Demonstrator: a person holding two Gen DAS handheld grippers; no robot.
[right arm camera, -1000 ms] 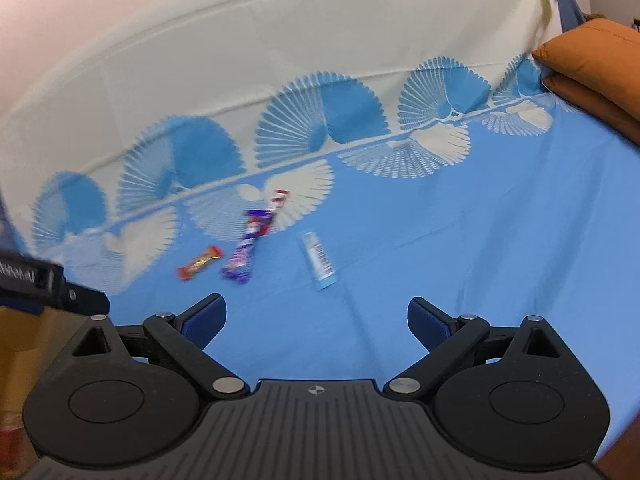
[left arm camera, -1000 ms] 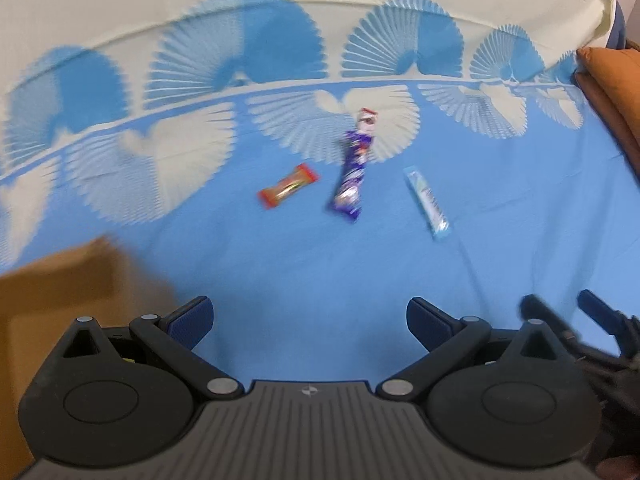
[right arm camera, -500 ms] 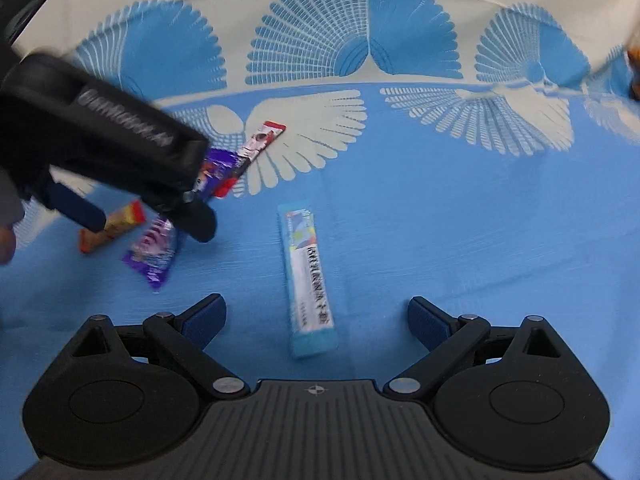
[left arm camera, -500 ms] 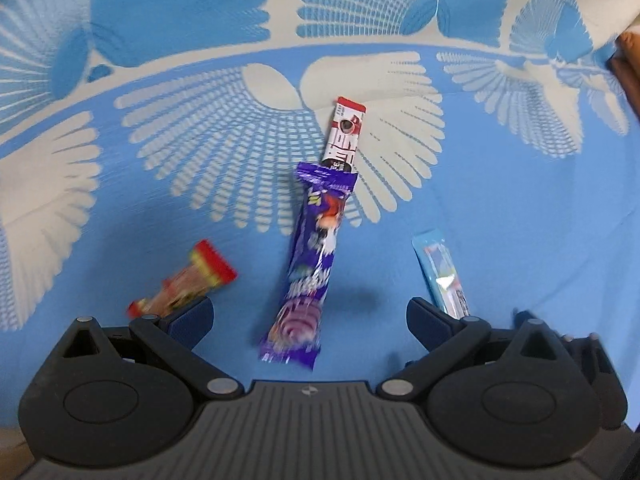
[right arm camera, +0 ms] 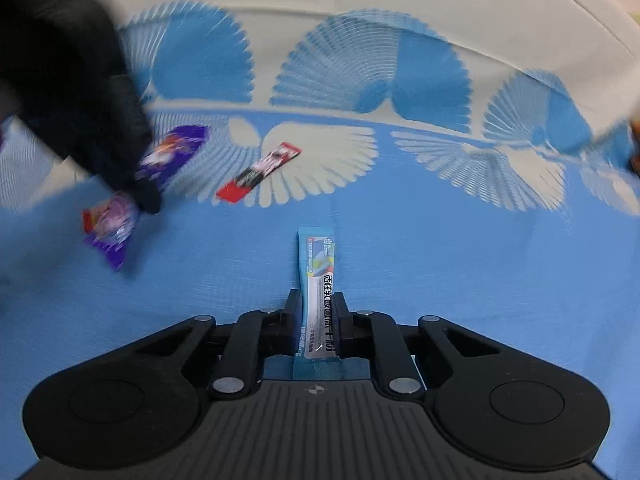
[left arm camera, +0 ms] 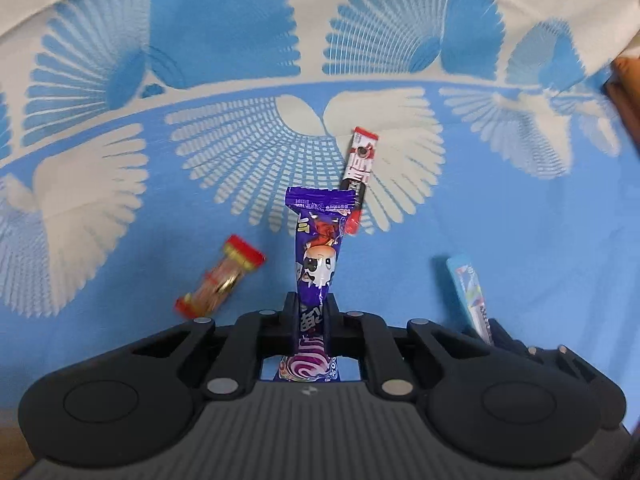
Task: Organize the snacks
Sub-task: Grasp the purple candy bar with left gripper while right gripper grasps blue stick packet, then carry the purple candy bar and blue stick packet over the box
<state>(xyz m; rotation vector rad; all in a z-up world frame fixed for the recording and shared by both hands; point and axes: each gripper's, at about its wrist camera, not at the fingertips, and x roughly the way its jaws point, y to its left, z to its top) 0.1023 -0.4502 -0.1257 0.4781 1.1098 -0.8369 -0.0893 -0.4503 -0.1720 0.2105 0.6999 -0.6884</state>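
My left gripper is shut on the lower part of a long purple snack packet that lies on the blue patterned cloth. My right gripper is shut on a light blue stick packet; its upper end shows in the left wrist view as the blue packet. A red and white stick packet lies just beyond the purple one. To the left rests a small red and gold candy. In the right wrist view the left gripper is a dark blur over the purple packet.
The cloth turns cream with blue fan shapes further back. An orange cushion edge shows at the far right. A bit of brown cardboard peeks in at the lower left corner.
Both grippers came down toward the cloth and went from wide open to shut, the left on the purple packet, the right on the light blue stick packet.
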